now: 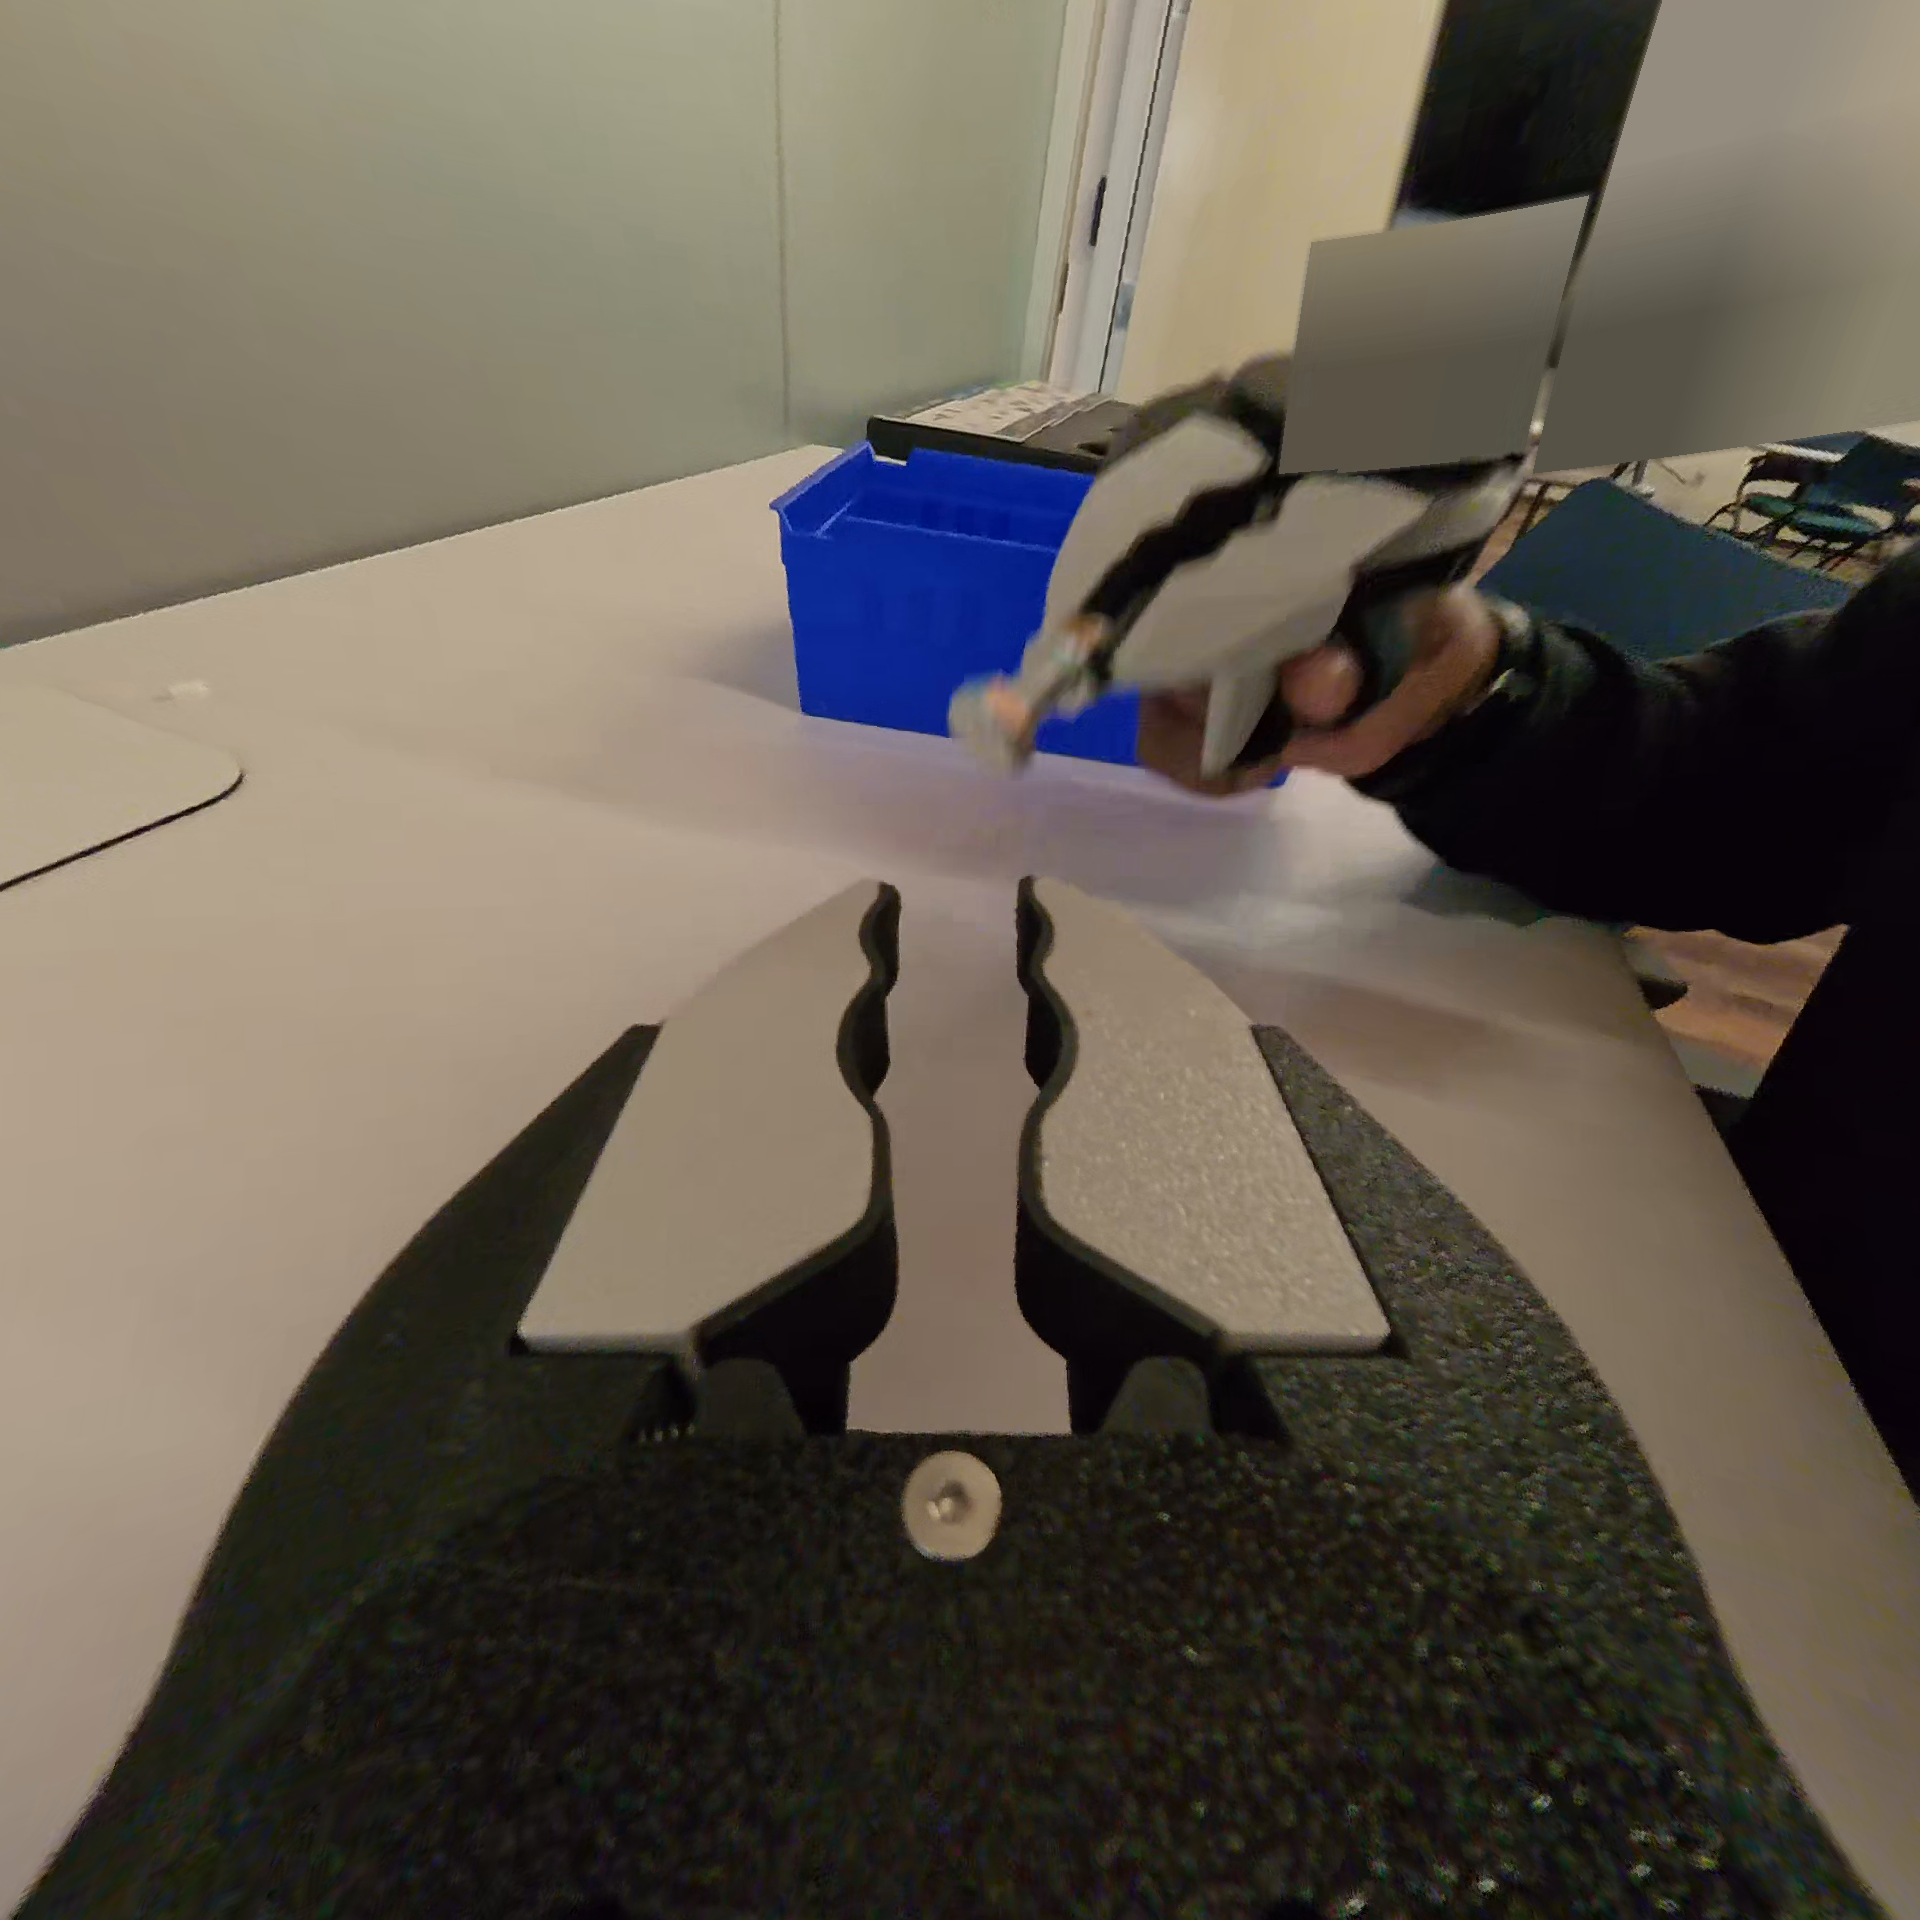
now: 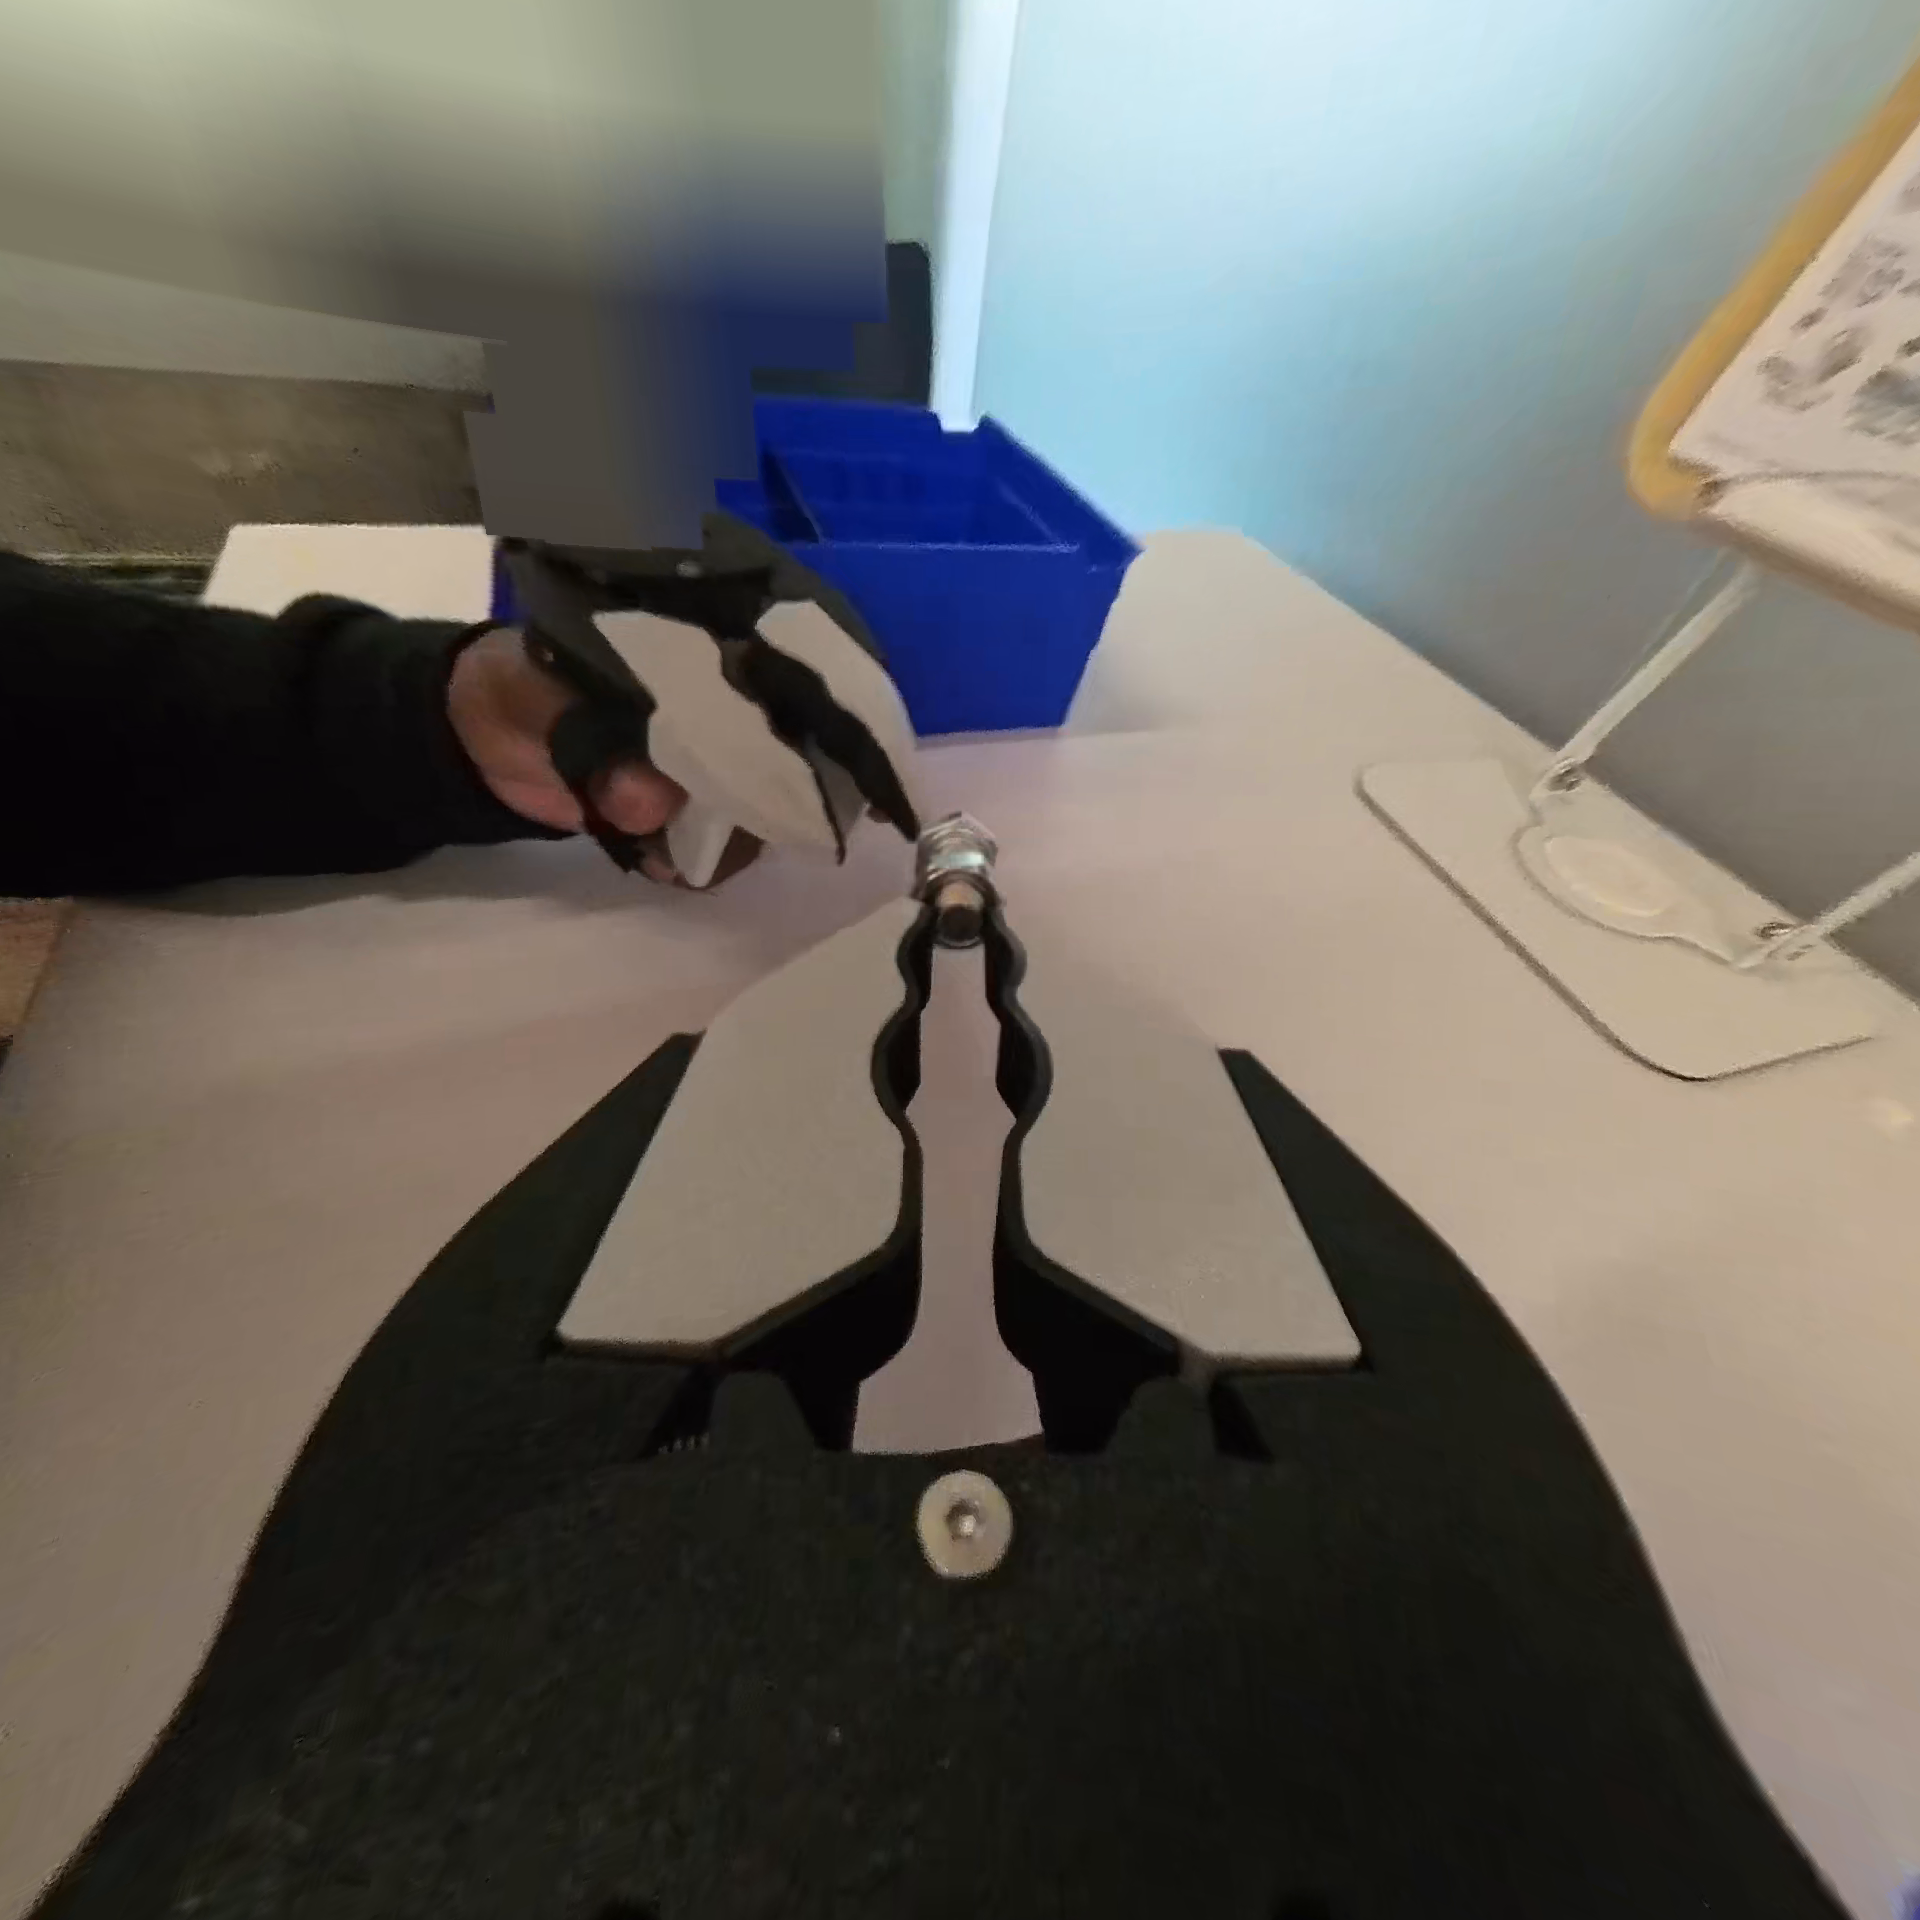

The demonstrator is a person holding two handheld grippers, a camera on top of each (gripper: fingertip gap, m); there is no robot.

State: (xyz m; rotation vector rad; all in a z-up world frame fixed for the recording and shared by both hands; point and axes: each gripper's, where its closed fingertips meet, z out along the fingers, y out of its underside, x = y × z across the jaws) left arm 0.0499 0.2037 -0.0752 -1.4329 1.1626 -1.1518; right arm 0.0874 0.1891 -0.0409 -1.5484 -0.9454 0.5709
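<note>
Bolt (image 2: pixel 954 883) in right fingers (image 2: pixel 914 966), blue bin (image 2: pixel 997 613) behind

Blue bin (image 1: pixel 925 592), white table (image 1: pixel 416 987), silver bolt (image 2: pixel 958 873)

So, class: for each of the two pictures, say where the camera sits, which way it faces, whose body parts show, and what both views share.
Left wrist view: sits on the left gripper, faces across the white table; its parted fingers are empty; the other hand shows.
Right wrist view: sits on the right gripper, whose fingers grip a metal bolt; a sleeve shows.
Shared: blue bin, table, each other's gripper.
</note>
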